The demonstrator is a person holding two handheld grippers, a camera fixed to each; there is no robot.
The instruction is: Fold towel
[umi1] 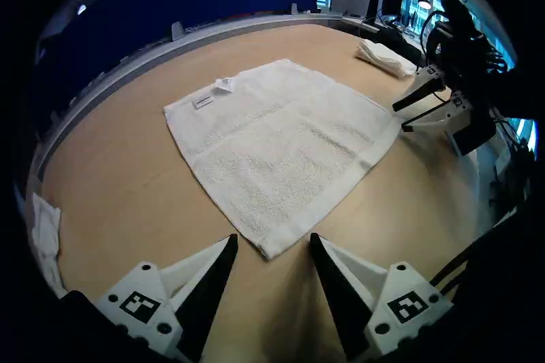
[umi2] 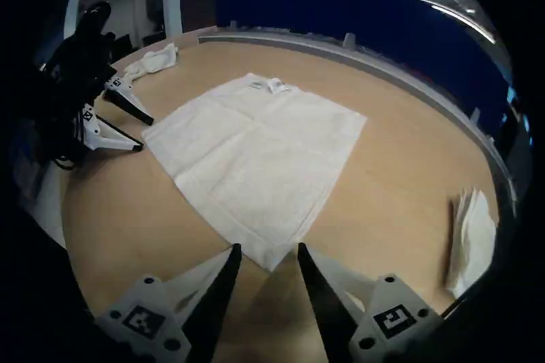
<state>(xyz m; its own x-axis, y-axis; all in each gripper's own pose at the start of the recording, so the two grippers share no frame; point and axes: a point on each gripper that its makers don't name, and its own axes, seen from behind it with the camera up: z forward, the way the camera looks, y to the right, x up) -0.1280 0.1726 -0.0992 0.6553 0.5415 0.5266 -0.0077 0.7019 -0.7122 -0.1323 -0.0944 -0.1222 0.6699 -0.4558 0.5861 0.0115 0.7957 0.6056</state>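
At 6 o'clock in each view we hold the jaws spread, the left gripper [umi1: 272,239] and right gripper [umi2: 268,247] each straddling a corner of the towel [umi1: 279,138], which lies flat on the table [umi1: 116,179] toward 12 o'clock. Folding is unstarted; we judge both corners need pinching next.

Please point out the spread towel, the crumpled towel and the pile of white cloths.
spread towel [umi1: 279,145], left gripper view, middle of the cloth.
crumpled towel [umi1: 385,58], left gripper view, middle of the heap.
pile of white cloths [umi2: 473,240], right gripper view, middle of its top.
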